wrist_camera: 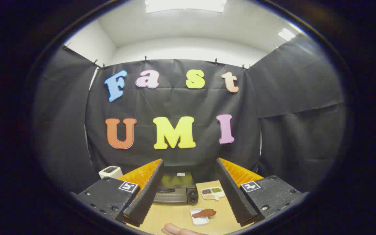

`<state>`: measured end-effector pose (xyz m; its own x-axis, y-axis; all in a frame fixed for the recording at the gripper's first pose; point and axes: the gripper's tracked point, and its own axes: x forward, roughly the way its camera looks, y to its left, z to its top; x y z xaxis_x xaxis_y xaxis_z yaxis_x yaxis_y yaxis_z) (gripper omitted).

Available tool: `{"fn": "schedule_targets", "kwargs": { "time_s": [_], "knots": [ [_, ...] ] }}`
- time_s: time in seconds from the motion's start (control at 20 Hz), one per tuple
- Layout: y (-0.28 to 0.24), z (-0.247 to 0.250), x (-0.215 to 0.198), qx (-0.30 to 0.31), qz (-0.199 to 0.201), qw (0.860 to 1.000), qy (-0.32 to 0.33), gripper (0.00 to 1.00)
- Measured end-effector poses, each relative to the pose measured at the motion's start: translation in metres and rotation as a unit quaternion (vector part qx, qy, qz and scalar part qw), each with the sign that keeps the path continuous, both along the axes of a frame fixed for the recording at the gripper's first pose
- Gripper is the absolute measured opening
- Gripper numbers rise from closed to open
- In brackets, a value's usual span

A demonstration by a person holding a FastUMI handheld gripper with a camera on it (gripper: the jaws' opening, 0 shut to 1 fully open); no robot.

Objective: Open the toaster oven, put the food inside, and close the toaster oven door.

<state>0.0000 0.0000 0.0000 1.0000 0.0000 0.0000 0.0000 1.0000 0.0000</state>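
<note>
Hovering gripper: fingers spread wide, holding nothing.
Toaster oven: door closed, beyond the fingers.
Food: on a white tray, between the fingers.

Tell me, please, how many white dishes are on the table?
2. One small dish holding the reddish food lies between the open tongs; a divided dish sits beyond it, beside the toaster oven. Others may be hidden.

toaster oven: left end behind finger | hand: cut off below | white appliance: partly hidden
</note>
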Motion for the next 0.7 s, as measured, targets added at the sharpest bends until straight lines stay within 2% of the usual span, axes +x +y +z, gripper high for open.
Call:
{"fn": "schedule_targets", "kwargs": {
  "time_s": [0.4, 0.7],
  "knots": [
    [0.015, -0.008, 0.003, -0.005, 0.013, 1.0, 0.007, 0.99],
    [0.023, -0.019, 0.047, -0.009, 0.022, 1.0, 0.004, 0.99]
  ]
}}
